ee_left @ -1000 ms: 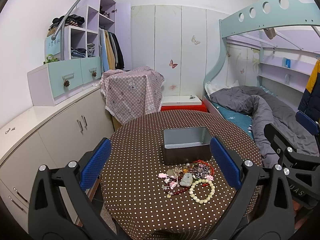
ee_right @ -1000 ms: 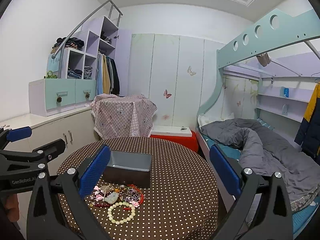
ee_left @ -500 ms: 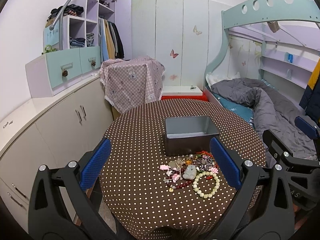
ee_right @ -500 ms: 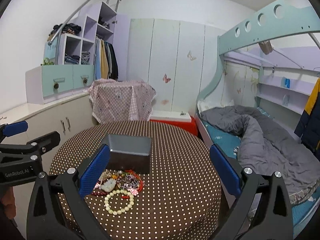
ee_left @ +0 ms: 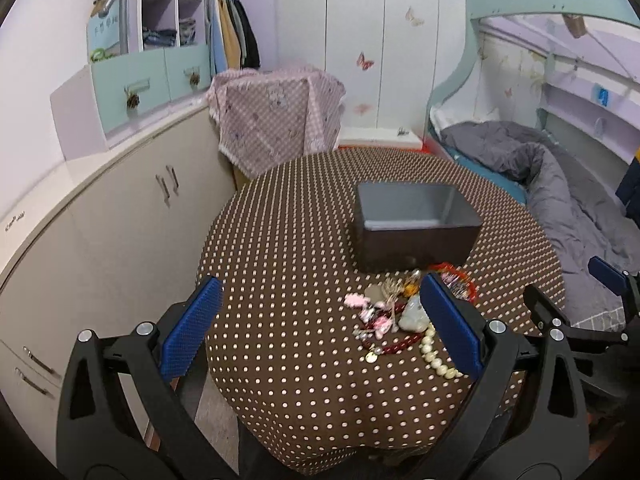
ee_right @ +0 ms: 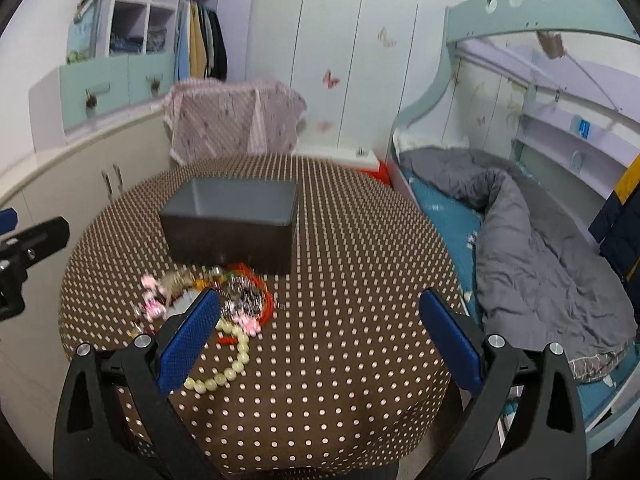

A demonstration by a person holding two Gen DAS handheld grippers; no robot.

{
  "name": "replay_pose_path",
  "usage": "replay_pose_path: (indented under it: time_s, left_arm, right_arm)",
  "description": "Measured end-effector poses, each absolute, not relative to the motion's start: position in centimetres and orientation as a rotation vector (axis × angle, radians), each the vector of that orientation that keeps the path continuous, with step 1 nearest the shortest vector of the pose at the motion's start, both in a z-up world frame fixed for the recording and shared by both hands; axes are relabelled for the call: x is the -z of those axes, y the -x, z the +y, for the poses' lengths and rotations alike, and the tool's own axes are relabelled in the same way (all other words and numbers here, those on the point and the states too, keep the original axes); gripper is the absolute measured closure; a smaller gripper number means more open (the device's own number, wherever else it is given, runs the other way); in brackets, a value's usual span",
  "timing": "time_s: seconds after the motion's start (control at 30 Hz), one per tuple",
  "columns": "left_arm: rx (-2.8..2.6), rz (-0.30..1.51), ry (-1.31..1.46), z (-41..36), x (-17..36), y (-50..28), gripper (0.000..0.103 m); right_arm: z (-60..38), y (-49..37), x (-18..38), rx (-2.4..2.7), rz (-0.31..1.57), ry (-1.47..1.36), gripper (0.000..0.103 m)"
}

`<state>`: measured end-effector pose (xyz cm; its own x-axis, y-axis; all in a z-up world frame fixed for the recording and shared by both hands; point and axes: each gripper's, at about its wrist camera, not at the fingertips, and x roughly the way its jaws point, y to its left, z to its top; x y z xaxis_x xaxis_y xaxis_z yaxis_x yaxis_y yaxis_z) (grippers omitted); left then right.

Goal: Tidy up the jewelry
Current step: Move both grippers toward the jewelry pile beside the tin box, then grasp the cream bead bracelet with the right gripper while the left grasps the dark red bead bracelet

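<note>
Jewelry (ee_left: 404,312) lies in a tangled heap on the round table covered in brown cloth with white polka dots (ee_left: 288,264), just in front of an open rectangular dark grey box (ee_left: 416,226) whose inside looks bare. In the heap are a cream-coloured bead bracelet (ee_right: 224,368), a red bead string (ee_left: 400,344), pink flower-shaped pieces (ee_left: 356,300) and a pale stone pendant (ee_left: 414,316) (the rest is too blurred to sort out). The left gripper (ee_left: 320,332) hangs above the near part of the table with its blue-padded fingers (ee_left: 190,328) spread wide and nothing between them; its right finger covers part of the heap. The right gripper (ee_right: 320,340) also stands wide apart and holds nothing, its left pad (ee_right: 188,340) just over the heap's near edge. A bed with a rumpled grey duvet (ee_right: 540,248) stands to the right of the table.
</note>
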<state>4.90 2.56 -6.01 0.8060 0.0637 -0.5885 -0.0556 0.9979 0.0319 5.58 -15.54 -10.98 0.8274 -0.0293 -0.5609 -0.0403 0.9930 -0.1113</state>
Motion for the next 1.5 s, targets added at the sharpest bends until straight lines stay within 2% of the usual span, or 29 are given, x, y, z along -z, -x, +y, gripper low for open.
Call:
replay_pose_path:
  time_s: [0.3, 0.73, 0.87, 1.0, 1.07, 1.2, 1.27, 1.43, 1.5]
  left_arm:
    - [-0.084, 0.76, -0.022, 3.3, 9.1, -6.8, 0.006]
    - [-0.073, 0.884, -0.009, 3.6, 12.2, -9.0, 0.006]
    - [-0.065, 0.905, -0.012, 3.2, 12.9, -9.7, 0.006]
    - [-0.06, 0.934, -0.006, 3.2, 13.6, -10.3, 0.006]
    - [-0.056, 0.949, 0.002, 3.2, 13.9, -10.4, 0.006]
    - [-0.045, 0.969, 0.005, 3.3, 14.4, -10.5, 0.006]
    - [-0.036, 0.979, 0.009, 3.2, 14.5, -10.6, 0.006]
    - [-0.001, 0.995, 0.013, 2.8, 14.8, -10.9, 0.006]
    - [0.002, 0.991, -0.002, 2.5, 14.8, -10.9, 0.01]
  right_arm:
    - [-15.1, -7.1, 14.2, -0.027, 0.722, 0.134, 0.008]
    - [-14.0, -7.7, 16.3, -0.093, 0.767, 0.155, 0.009]
    - [-14.1, -7.9, 17.0, -0.099, 0.793, 0.165, 0.03]
    - [-14.4, -8.1, 17.4, -0.122, 0.814, 0.135, 0.039]
    - [-14.4, -8.1, 17.3, -0.136, 0.816, 0.131, 0.049]
    - [-14.5, -8.1, 17.2, -0.164, 0.821, 0.13, 0.059]
    - [-14.7, -8.1, 17.1, -0.16, 0.822, 0.127, 0.067]
    - [-15.5, -8.1, 17.2, -0.145, 0.825, 0.127, 0.07]
    - [-15.5, -8.1, 17.2, -0.147, 0.826, 0.126, 0.07]
